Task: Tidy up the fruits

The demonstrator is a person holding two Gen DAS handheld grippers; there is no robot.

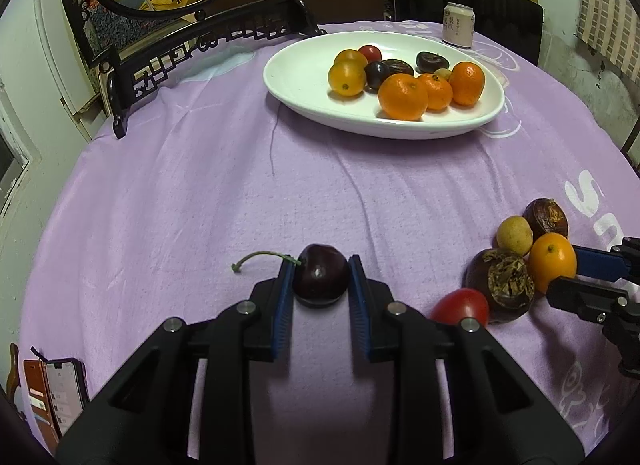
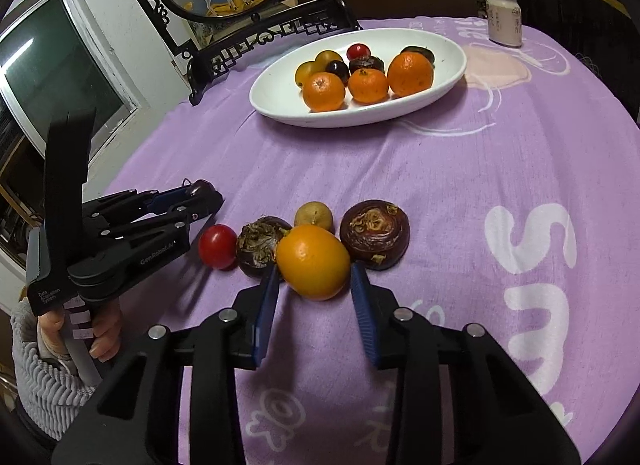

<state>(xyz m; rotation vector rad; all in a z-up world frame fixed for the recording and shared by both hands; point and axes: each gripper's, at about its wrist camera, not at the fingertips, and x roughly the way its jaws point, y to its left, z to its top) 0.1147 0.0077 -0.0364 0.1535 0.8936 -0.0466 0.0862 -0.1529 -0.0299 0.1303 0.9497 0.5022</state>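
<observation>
In the left wrist view, the left gripper (image 1: pixel 321 271) sits low over the purple tabletop (image 1: pixel 200 205), its blue pads bracketing a dark cherry (image 1: pixel 320 279) that rests on the cloth; the left pad touches the fruit near its green stem, while the right pad stands at its edge, so contact there is unclear. To the right lies a cluster: a red tomato (image 1: pixel 460 305), two brown chestnuts, a small yellow fruit and an orange kumquat (image 1: pixel 552 261), with the right gripper (image 1: pixel 568 271) reaching in from the side. Further back, a white plate (image 1: pixel 300 81) holds oranges, tomatoes and dark fruit, with a can (image 1: pixel 458 25) behind it. In the right wrist view, the right gripper (image 2: pixel 314 279) has its pads spread apart on either side of the kumquat (image 2: pixel 314 261), neither clearly pressing it. The tomato (image 2: pixel 218 245) lies to the left, near the left gripper (image 2: pixel 208 195), whose opening I cannot tell from here.
</observation>
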